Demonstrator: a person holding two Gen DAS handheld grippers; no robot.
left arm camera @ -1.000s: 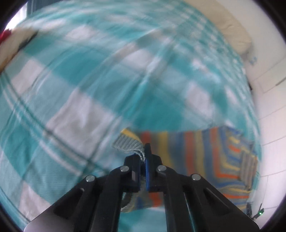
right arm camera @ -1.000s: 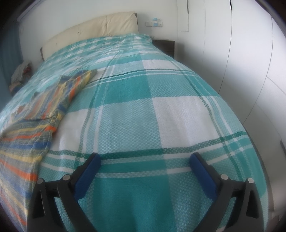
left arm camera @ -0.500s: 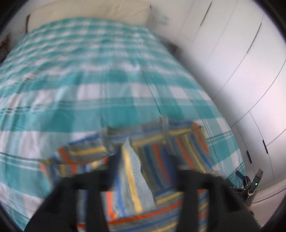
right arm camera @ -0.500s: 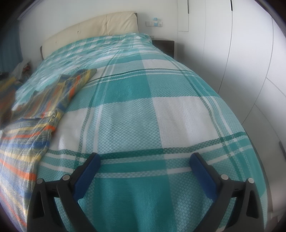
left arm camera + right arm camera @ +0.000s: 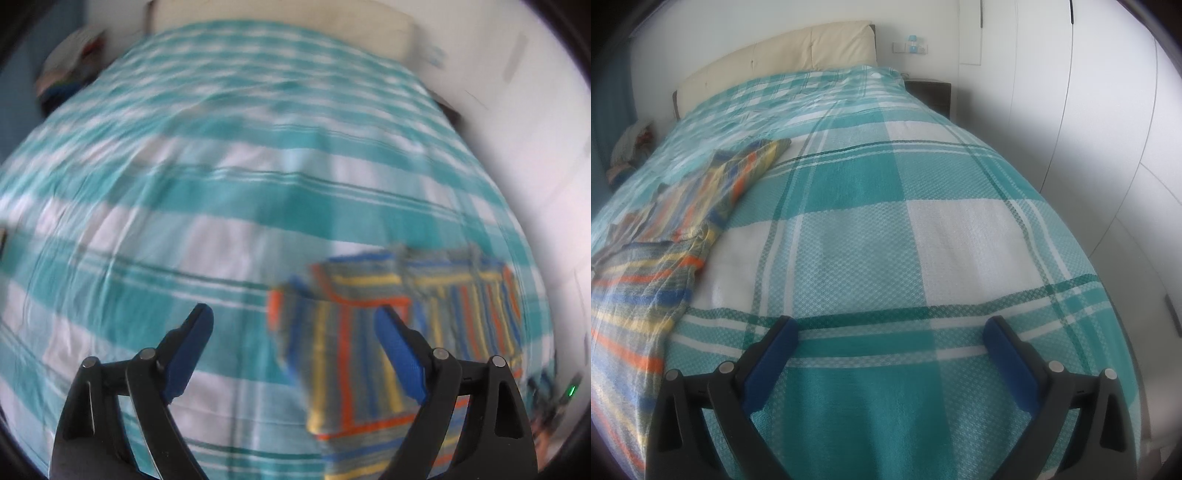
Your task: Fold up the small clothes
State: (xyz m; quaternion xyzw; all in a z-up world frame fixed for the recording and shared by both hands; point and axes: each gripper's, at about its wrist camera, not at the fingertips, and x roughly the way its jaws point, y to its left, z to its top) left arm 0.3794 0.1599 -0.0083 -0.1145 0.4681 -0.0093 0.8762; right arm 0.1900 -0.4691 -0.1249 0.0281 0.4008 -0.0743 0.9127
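Jaws of left gripper [image 5: 293, 321] wide apart, just been opening, nothing pinched between the blue pads [image 5: 400, 356]; only bedspread [image 5: 207, 206] and the near edge of the garment [image 5: 391, 332] seen past them. Jaws of right gripper [image 5: 890, 332] spread wide too, empty, hanging over bare plaid.

One garment: knit, striped in orange, blue, yellow and grey, partly folded with a flap doubled back over the body, stripes crossing at angles. Lies flat on the bedspread near the foot of the bed [image 5: 849, 55]; blurred in the left view, sharper at the left edge of the right view [image 5: 665, 229].

Counted: one garment, one teal-and-white bedspread, two grippers, four pads, one cream headboard, one dark nightstand [image 5: 929, 94].
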